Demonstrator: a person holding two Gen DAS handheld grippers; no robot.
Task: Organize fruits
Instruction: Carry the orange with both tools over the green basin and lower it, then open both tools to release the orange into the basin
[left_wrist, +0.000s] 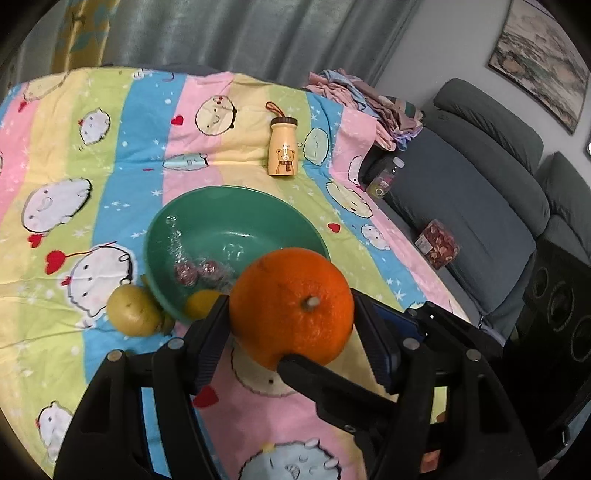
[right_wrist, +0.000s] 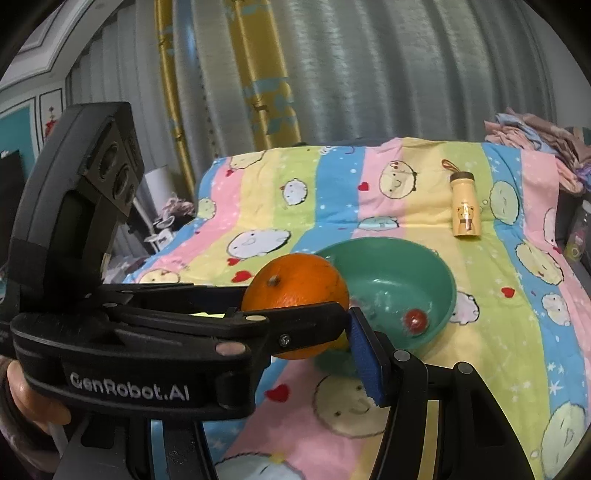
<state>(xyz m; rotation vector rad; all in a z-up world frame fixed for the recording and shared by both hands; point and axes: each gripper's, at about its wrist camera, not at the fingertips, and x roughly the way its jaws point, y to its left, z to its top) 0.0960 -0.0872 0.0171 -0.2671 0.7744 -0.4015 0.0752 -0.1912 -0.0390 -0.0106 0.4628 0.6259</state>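
A big orange (left_wrist: 295, 280) hangs above the striped cloth, just in front of a green bowl (left_wrist: 236, 203). My left gripper (left_wrist: 290, 299) is shut on it, blue pads pressing its left and right sides. My right gripper (right_wrist: 295, 321) grips it crosswise. One of its fingers (left_wrist: 314, 373) touches the orange's underside and its blue pad (right_wrist: 365, 354) lies against the orange (right_wrist: 295, 284); the rest is hidden behind the left gripper. The bowl (right_wrist: 391, 247) holds small red fruits in clear wrap (left_wrist: 195, 273). A yellow fruit (left_wrist: 201, 302) shows at its near rim.
A yellow-green fruit (left_wrist: 133, 312) lies on the cloth left of the bowl. A cream bear bottle (left_wrist: 283, 147) stands behind it. Clothes (left_wrist: 362, 99) are piled at the far right corner. A grey sofa (left_wrist: 480, 221) with a box (left_wrist: 437, 243) runs along the right. A hand (right_wrist: 22, 398) holds the left gripper.
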